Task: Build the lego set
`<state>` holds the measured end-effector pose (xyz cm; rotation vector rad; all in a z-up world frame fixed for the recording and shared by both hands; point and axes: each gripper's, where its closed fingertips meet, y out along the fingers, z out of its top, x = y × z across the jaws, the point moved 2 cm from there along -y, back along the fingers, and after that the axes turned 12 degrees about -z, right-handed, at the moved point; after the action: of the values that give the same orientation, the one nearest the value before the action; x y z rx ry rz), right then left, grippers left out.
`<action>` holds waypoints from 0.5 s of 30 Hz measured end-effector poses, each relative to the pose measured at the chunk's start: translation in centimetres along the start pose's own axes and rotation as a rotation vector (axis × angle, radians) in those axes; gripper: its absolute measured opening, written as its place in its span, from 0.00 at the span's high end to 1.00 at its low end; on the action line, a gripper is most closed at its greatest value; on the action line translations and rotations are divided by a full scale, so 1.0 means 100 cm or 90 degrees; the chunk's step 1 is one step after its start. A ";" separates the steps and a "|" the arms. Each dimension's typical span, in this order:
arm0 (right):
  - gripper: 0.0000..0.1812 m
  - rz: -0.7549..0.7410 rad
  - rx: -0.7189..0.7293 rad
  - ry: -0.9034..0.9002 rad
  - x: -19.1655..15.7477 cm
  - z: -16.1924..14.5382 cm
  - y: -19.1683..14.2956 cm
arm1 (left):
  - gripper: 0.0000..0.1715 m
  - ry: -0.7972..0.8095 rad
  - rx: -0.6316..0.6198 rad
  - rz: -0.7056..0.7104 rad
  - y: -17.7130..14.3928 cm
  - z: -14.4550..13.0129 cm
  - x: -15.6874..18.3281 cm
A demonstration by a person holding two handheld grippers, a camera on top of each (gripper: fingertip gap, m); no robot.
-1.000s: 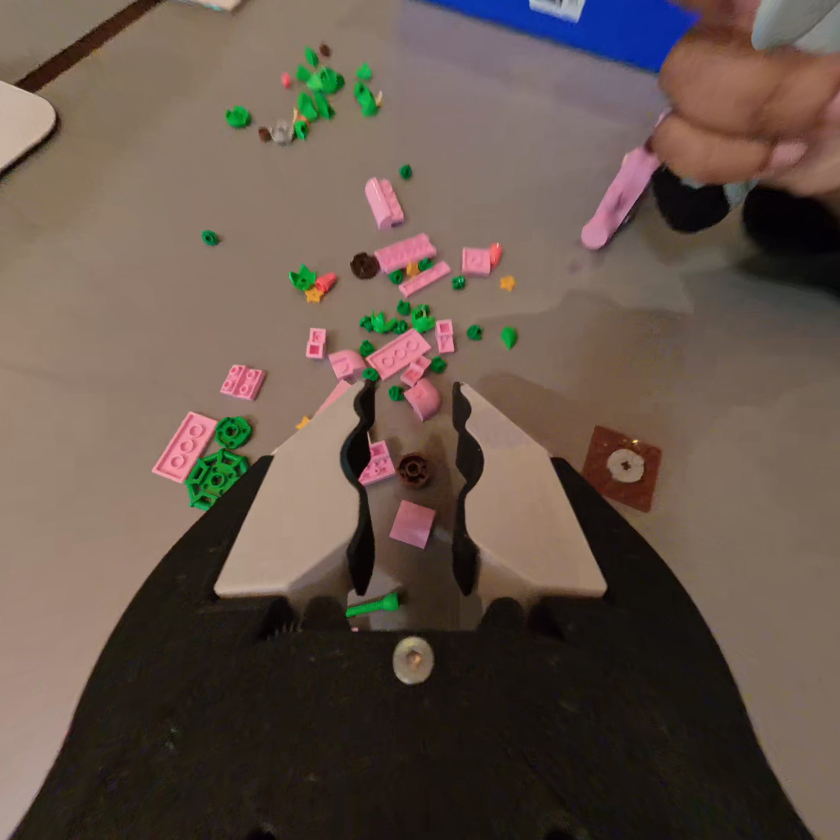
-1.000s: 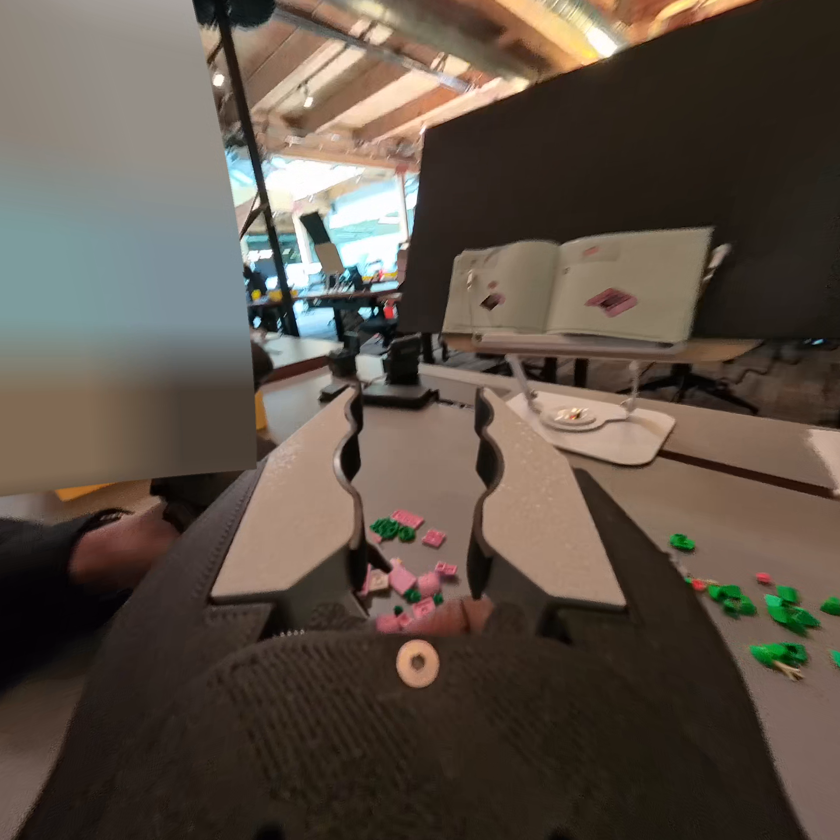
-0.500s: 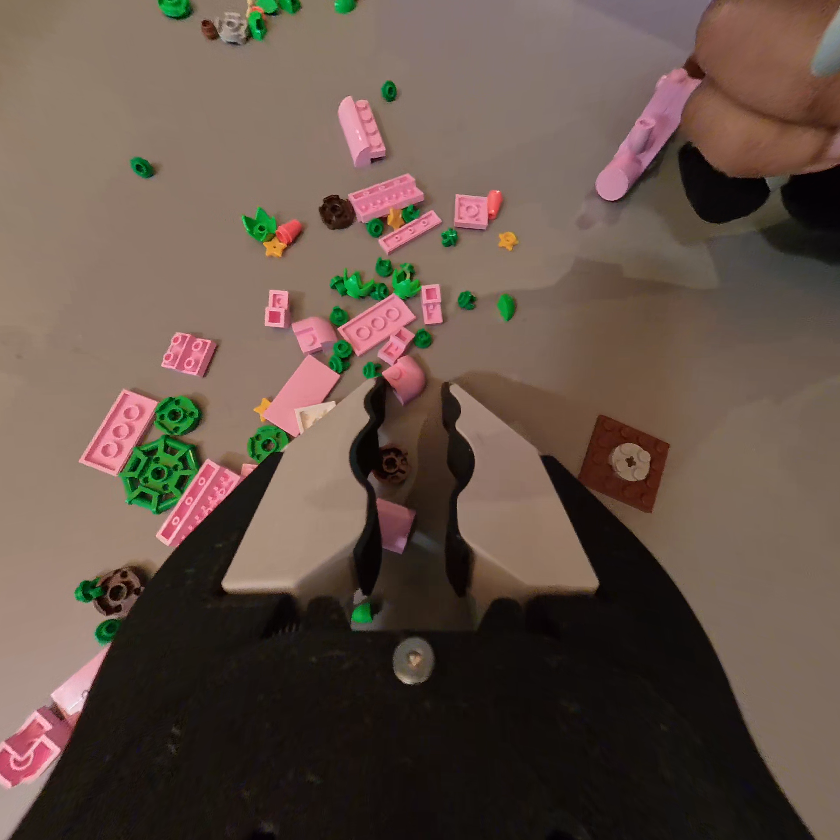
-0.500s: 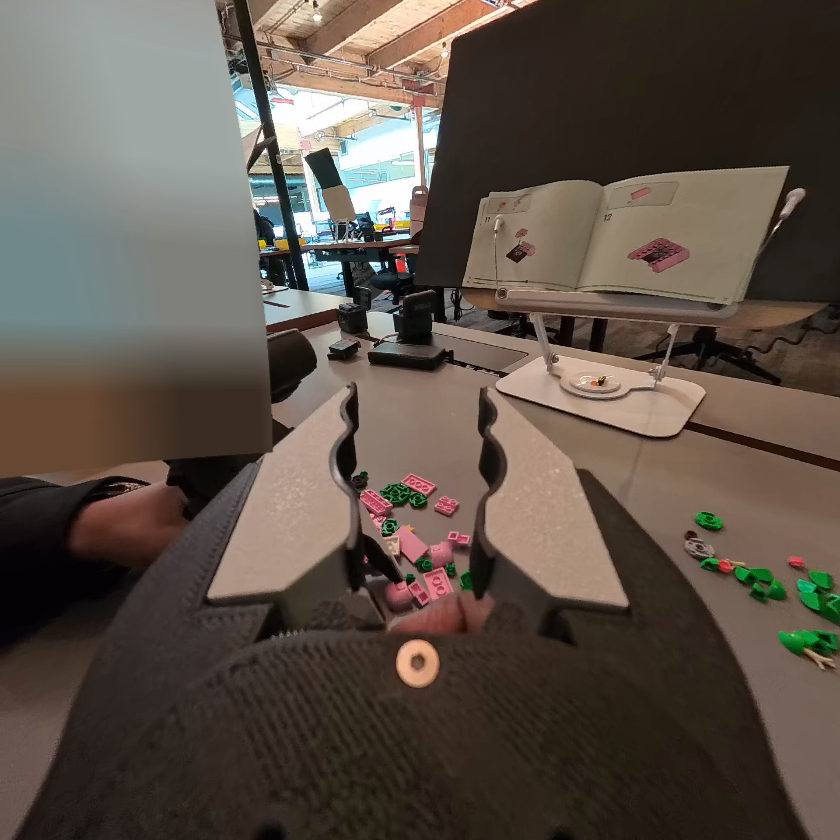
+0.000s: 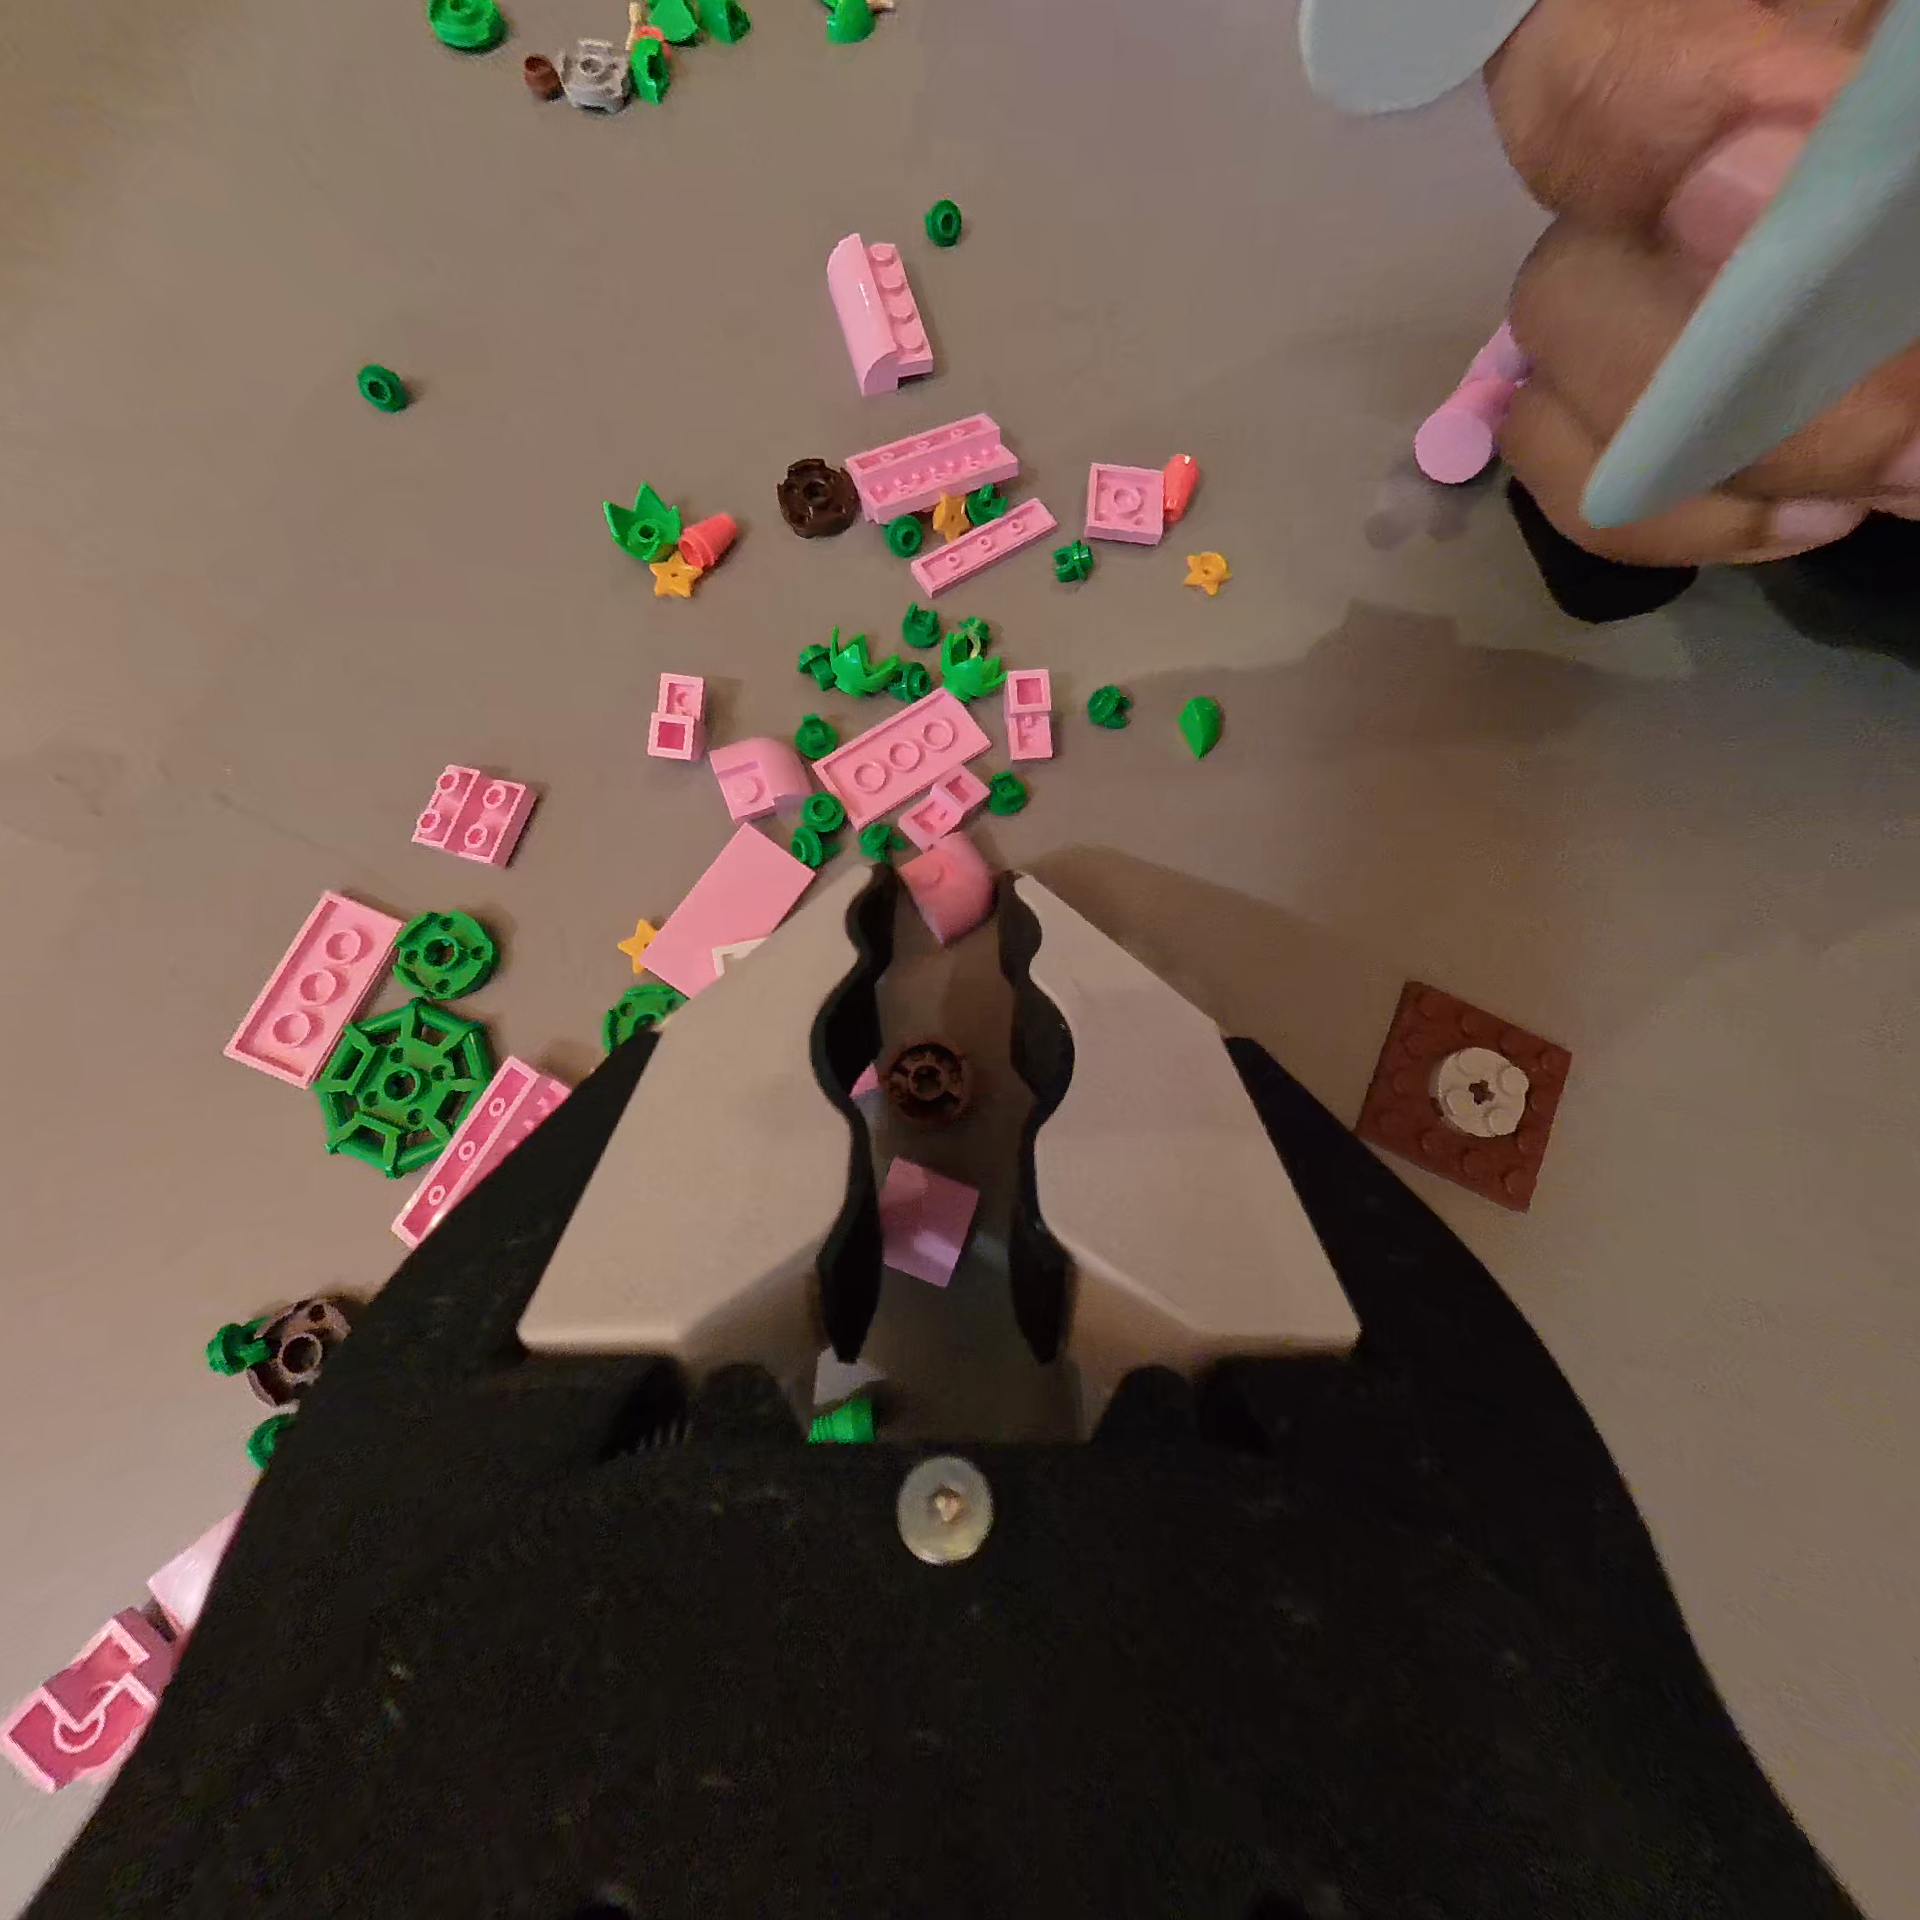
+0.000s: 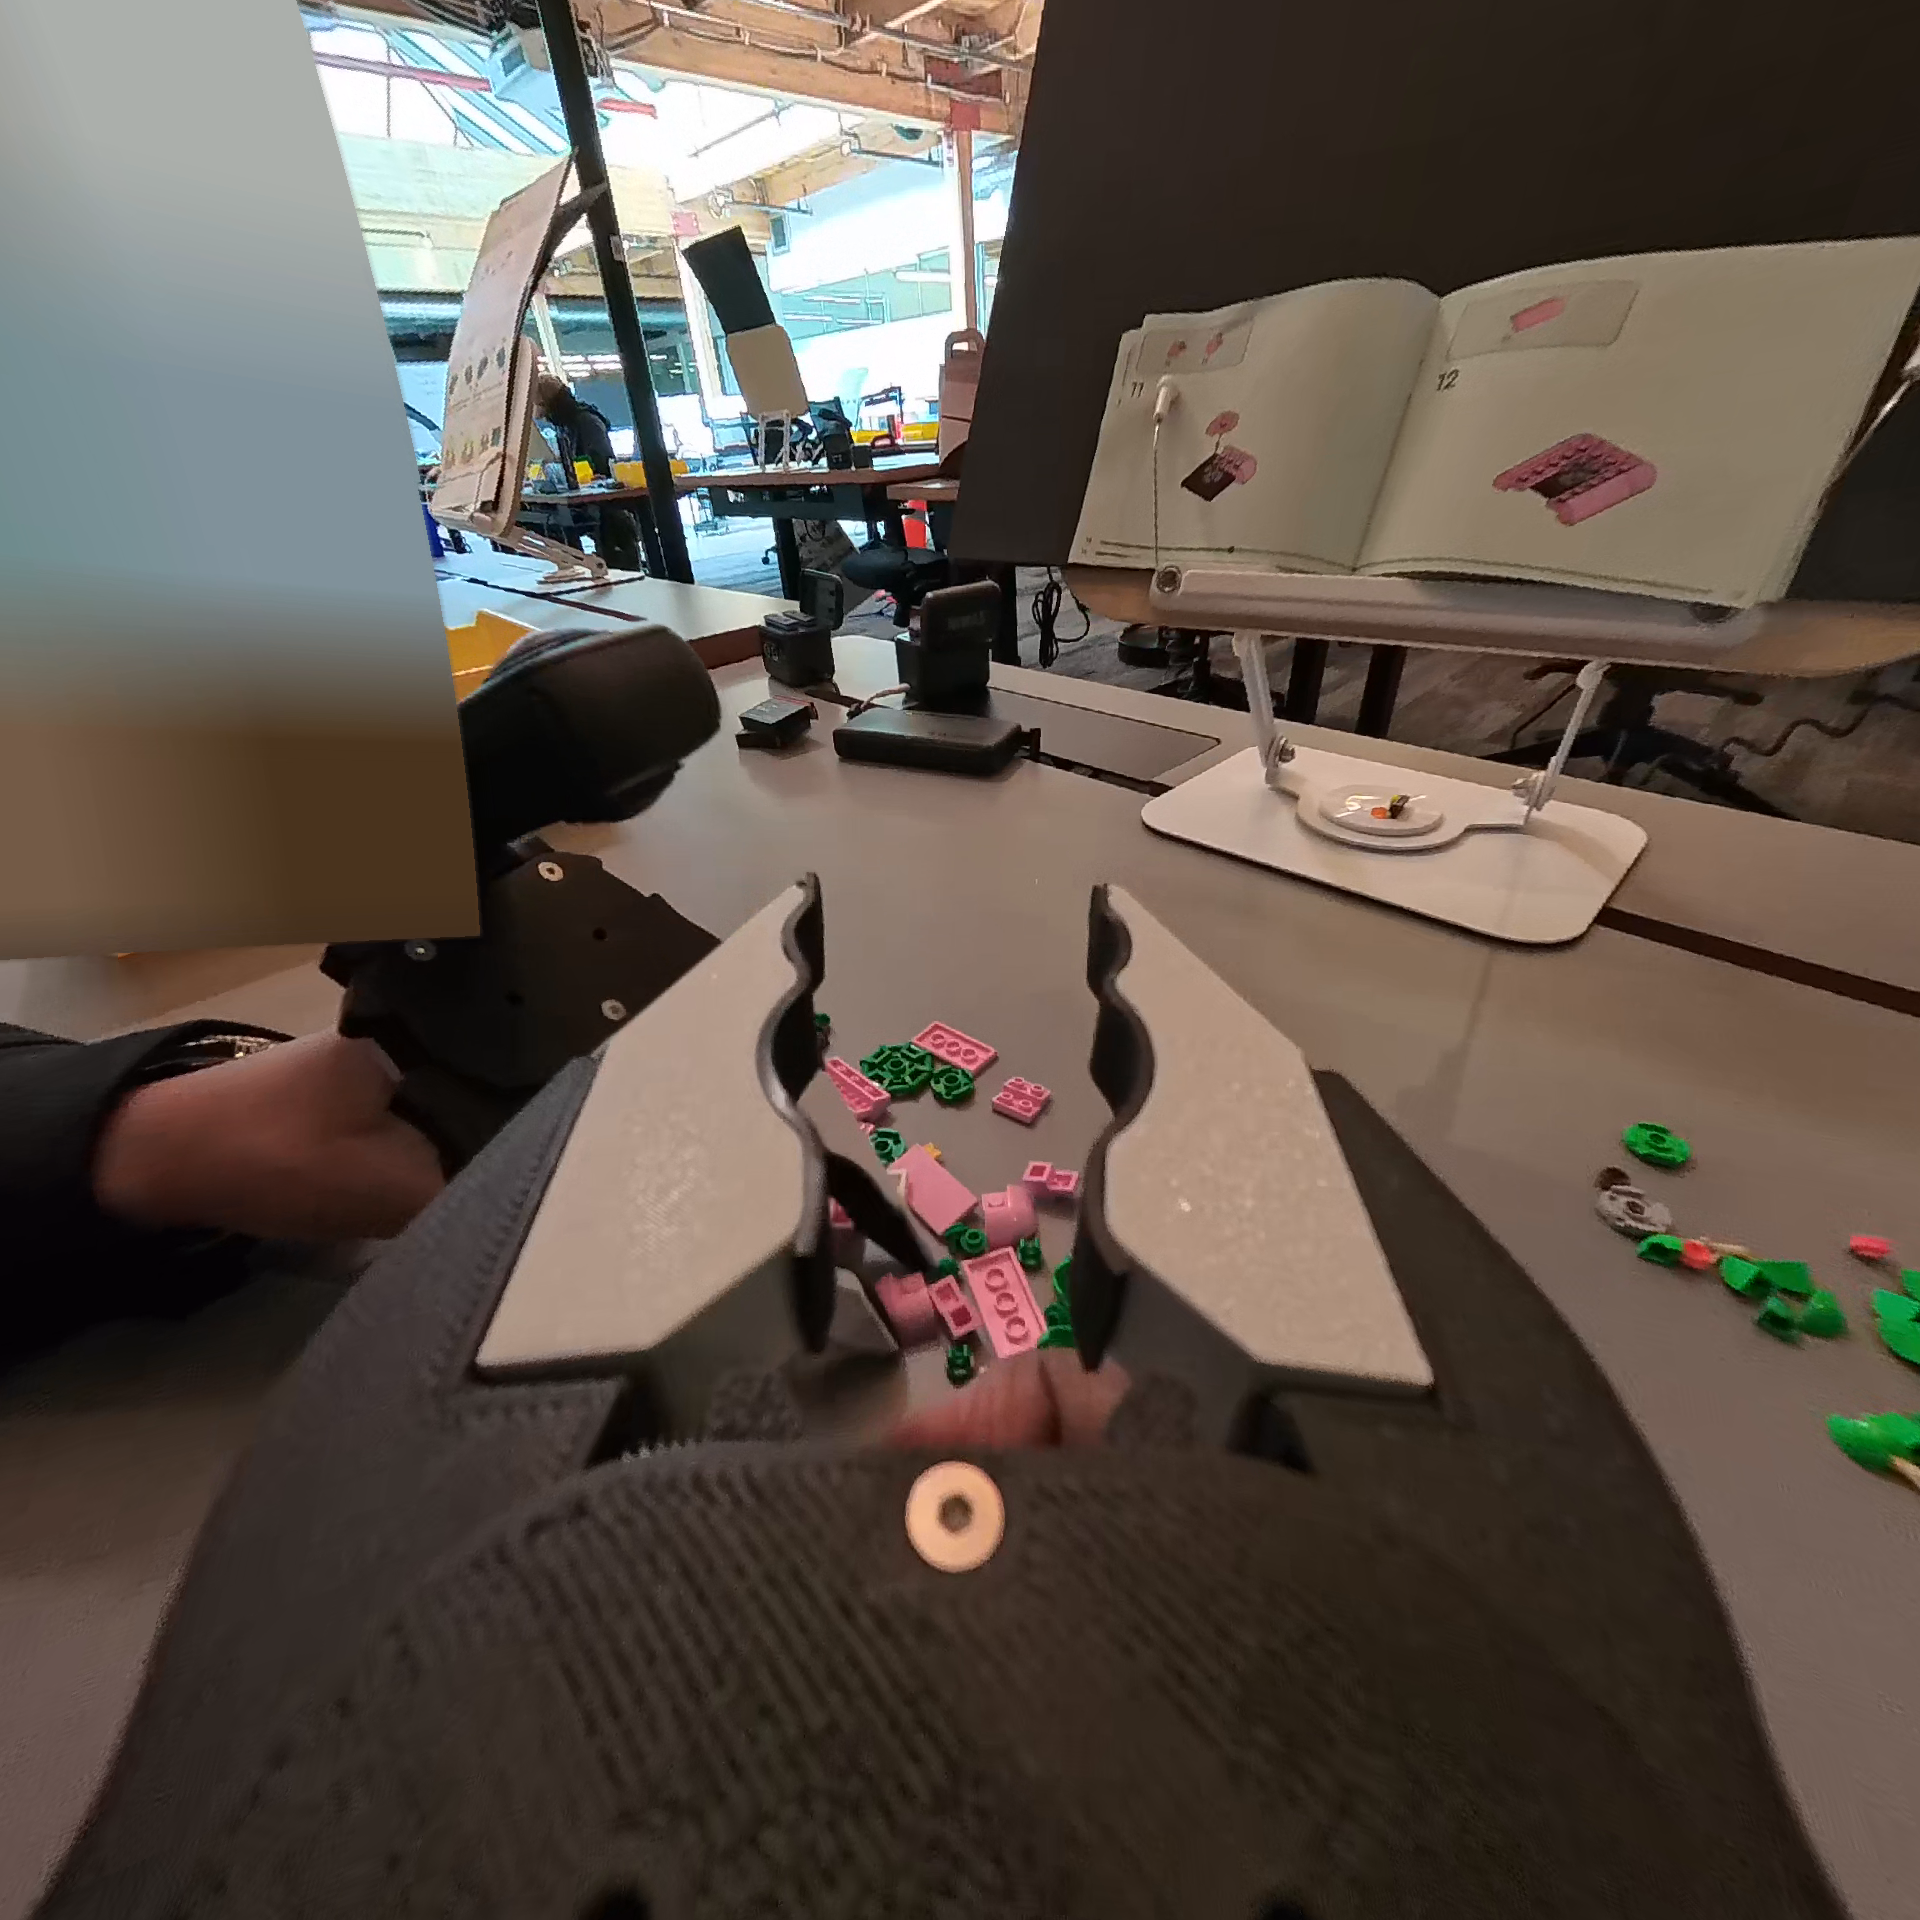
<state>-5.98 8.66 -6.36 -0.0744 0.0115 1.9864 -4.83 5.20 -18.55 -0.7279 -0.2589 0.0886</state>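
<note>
While your left gripper (image 5: 943, 904) hangs low over the grey counter (image 5: 312, 571), its jaws stand apart and clamp nothing. A pink curved brick (image 5: 948, 885) lies at the fingertips, between them; whether either tip touches it cannot be told. Farther back in the gap lie a dark brown round piece (image 5: 928, 1081) and a pink tile (image 5: 925, 1221). A green cone (image 5: 844, 1419) sits at the base of the jaws.

The loose lego pieces are scattered on the counter ahead of and to the left of that gripper: pink plates (image 5: 902, 756), a pink rounded brick (image 5: 881, 312), small green leaves (image 5: 862, 665), a green web wheel (image 5: 400, 1086) and yellow stars (image 5: 675, 574). To the right, apart from the pile, lies a brown plate (image 5: 1465, 1091) with a white round piece (image 5: 1477, 1089) on top.

At upper right, a hand (image 5: 1662, 260) holds a pink bar (image 5: 1465, 426) near the counter.

Your right gripper (image 6: 954, 914) is released, jaws wide apart and empty. It is raised above the pile, which shows between its fingers. Beyond it, an open booklet (image 6: 1455, 436) rests on a white stand (image 6: 1392, 842) at the back of the counter. More green pieces (image 6: 1787, 1288) lie to the right.
</note>
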 end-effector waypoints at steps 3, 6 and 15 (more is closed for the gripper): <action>0.73 -0.006 -0.008 -0.004 0.002 -0.005 0.002 | 0.90 0.009 -0.002 0.001 -0.001 -0.001 0.001; 0.73 -0.008 -0.015 0.004 0.005 -0.008 0.004 | 0.90 0.014 0.000 0.001 -0.002 -0.001 0.001; 0.71 0.017 -0.003 0.102 0.012 -0.001 0.001 | 0.90 0.011 0.093 0.002 -0.026 0.018 -0.005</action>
<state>-6.57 9.69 -6.48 -0.2368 0.1111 2.0027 -5.86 4.38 -15.62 -0.5842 -0.2324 0.1033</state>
